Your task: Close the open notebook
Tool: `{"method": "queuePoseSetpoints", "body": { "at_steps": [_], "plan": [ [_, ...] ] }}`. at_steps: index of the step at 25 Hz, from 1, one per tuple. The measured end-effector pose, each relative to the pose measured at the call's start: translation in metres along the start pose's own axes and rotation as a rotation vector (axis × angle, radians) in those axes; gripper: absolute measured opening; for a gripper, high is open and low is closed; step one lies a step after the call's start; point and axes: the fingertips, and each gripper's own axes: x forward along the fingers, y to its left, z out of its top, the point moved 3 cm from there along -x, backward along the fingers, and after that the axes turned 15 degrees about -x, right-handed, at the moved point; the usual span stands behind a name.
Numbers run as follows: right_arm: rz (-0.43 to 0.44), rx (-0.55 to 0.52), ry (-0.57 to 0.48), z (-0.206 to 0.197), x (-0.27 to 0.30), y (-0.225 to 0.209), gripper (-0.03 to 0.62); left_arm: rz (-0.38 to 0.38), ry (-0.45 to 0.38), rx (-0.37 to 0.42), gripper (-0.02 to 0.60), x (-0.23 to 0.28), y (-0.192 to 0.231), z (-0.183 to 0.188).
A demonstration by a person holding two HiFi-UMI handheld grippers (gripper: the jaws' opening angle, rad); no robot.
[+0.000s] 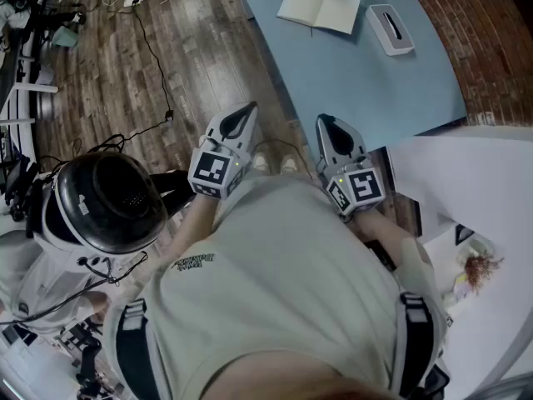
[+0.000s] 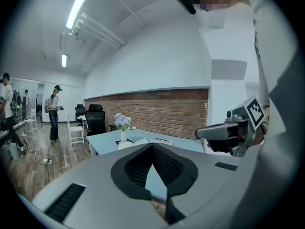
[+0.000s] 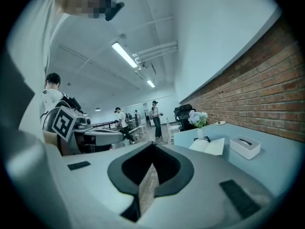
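The open notebook (image 1: 319,8) lies with its white pages up on the far part of the blue table (image 1: 375,90). It also shows in the left gripper view (image 2: 136,142) and the right gripper view (image 3: 209,146). Both grippers are held side by side close to the person's chest, over the wood floor and short of the table's near edge. My left gripper (image 1: 241,122) (image 2: 153,146) is shut and empty. My right gripper (image 1: 329,127) (image 3: 152,151) is shut too, with nothing between its jaws. Each points roughly level toward the table, well away from the notebook.
A white tissue box (image 1: 391,28) sits just right of the notebook, and a vase of flowers (image 3: 198,119) stands behind it. Cables (image 1: 154,57) run across the floor. Another person with black headgear (image 1: 104,202) stands close at the left. A white table (image 1: 475,190) is at the right.
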Motion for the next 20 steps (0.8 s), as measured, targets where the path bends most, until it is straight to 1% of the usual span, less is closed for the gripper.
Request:
{"method": "queuePoseSetpoints", "body": {
  "at_steps": [4, 14, 20],
  "plan": [
    [0.01, -0.003, 0.001, -0.004, -0.006, -0.003, 0.002, 0.008, 0.003, 0.037, 0.014, 0.002, -0.009, -0.004],
    [0.031, -0.009, -0.005, -0.014, -0.015, -0.019, 0.002, 0.063, -0.001, 0.023, 0.014, 0.002, -0.018, -0.017],
    [0.044, 0.005, -0.01, -0.019, -0.022, -0.032, 0.003, 0.094, -0.022, 0.049, 0.014, 0.007, -0.025, -0.018]
  ]
}}
